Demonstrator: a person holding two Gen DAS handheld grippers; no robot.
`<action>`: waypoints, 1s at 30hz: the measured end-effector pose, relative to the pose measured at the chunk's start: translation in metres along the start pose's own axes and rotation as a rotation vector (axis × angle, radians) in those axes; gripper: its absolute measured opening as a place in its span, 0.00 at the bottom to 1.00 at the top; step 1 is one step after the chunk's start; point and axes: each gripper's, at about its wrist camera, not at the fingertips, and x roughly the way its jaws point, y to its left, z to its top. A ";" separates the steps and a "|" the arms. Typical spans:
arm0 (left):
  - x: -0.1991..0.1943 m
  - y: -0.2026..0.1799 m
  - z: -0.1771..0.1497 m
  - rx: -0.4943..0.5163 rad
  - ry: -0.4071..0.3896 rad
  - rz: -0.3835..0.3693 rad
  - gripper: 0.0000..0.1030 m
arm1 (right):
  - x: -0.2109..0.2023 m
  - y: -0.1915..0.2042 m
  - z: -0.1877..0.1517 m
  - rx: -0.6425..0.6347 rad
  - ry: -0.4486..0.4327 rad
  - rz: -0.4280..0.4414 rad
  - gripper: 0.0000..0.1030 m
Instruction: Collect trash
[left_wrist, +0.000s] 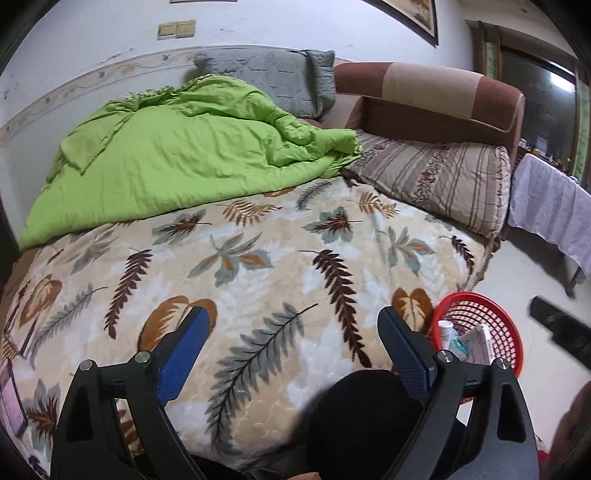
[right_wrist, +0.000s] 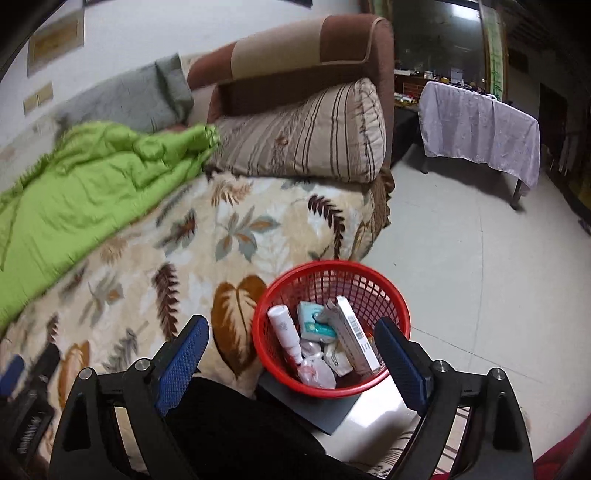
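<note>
A red mesh basket (right_wrist: 391, 295) stands on the floor by the bed's near right corner. It holds a white bottle (right_wrist: 283, 328), a teal tissue pack (right_wrist: 314, 321), a long white box (right_wrist: 356, 339) and crumpled wrappers (right_wrist: 314, 369). The basket also shows in the left wrist view (left_wrist: 491, 317). My right gripper (right_wrist: 291, 365) is open and empty, just above and in front of the basket. My left gripper (left_wrist: 291, 354) is open and empty over the leaf-patterned blanket (left_wrist: 258, 258). No loose trash shows on the bed.
A green quilt (left_wrist: 177, 158), a grey pillow (left_wrist: 266, 77) and a striped pillow (left_wrist: 436, 181) lie at the bed's far side, before a brown headboard (left_wrist: 436, 92). A cloth-covered table (right_wrist: 480, 125) stands across the tiled floor (right_wrist: 480, 277). A phone (left_wrist: 11, 398) lies at the bed's left edge.
</note>
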 end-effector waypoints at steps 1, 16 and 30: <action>0.000 0.000 -0.001 0.009 0.002 0.021 0.90 | -0.004 -0.002 0.000 0.007 -0.021 0.009 0.91; -0.007 -0.014 -0.003 0.114 -0.015 0.130 0.95 | 0.004 -0.002 0.000 0.029 -0.015 0.012 1.00; 0.003 -0.017 -0.006 0.122 0.007 0.140 0.95 | 0.014 -0.003 0.000 0.036 0.008 -0.005 1.00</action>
